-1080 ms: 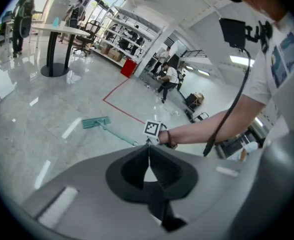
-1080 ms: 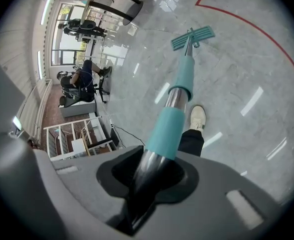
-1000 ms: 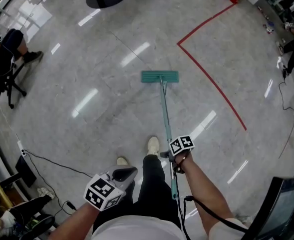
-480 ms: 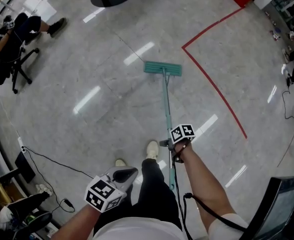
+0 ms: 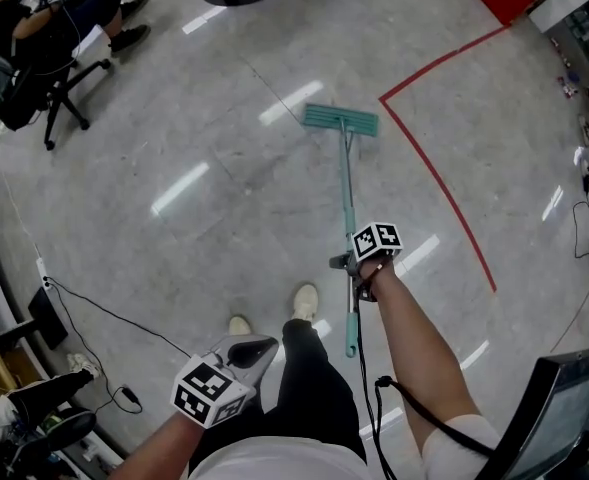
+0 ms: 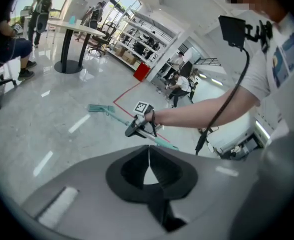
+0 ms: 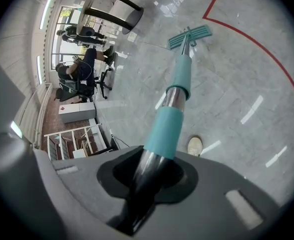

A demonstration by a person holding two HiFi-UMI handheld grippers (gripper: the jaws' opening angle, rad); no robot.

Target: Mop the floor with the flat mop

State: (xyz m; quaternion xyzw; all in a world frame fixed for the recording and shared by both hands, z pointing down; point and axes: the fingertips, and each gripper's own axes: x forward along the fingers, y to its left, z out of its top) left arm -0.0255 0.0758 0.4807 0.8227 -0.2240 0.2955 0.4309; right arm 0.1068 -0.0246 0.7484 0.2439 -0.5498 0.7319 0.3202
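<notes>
The right claw [image 5: 346, 264], just tightening, clenches the flat mop [image 5: 342, 119] handle; left claw [image 5: 262, 347] clenched empty.

3 angles on flat mop [image 5: 342, 120]

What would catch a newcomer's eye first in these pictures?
The teal flat mop stretches across the grey floor, its handle in the right gripper, whose jaws have just been closing on it. Next come the red tape line right of the mop head, and the left gripper, shut and empty, by the person's feet.
</notes>
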